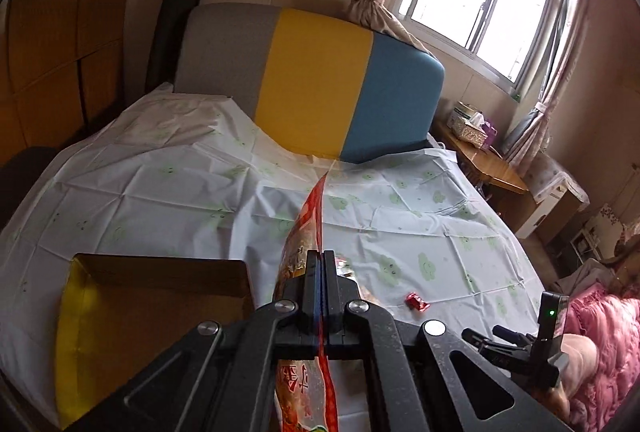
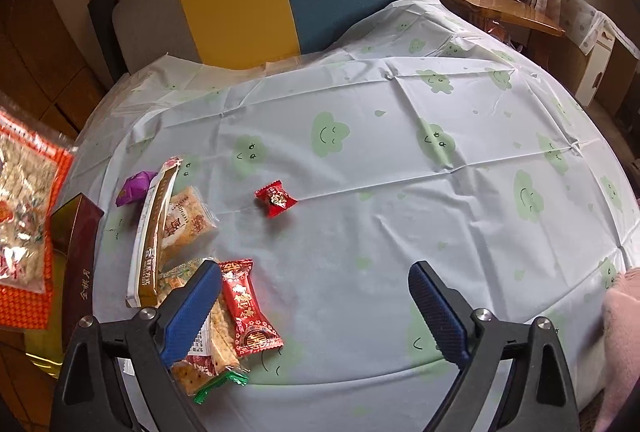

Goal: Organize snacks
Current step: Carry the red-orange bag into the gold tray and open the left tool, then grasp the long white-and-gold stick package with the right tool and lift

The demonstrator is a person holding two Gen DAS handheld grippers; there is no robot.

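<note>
Left tool (image 1: 320,264): pressed together on the edge of a red snack bag (image 1: 308,232), lifted clear of the cloth.
Snack bag: seen from the right wrist it hangs at the far left (image 2: 28,224), above the box and left of the snack pile.
Box (image 2: 78,252): dark red with a yellow lining, open, just left of the pile (from the left wrist it sits low on the left (image 1: 160,296)).
Snack pile: purple candy (image 2: 134,186) at its far end, then a long brown bar (image 2: 154,228) leaning on a clear cracker pack (image 2: 188,224); nearest, a red packet (image 2: 248,308) and a green-ended wrapper (image 2: 220,386).
Red candy (image 2: 276,198): alone on the cloth, right of the pile.
Right tool (image 2: 316,302): spread wide, nothing between the pads; its left pad (image 2: 192,312) is over the pile's near end.
Cloth (image 2: 400,172): white with green clouds, spread under the pile.
</note>
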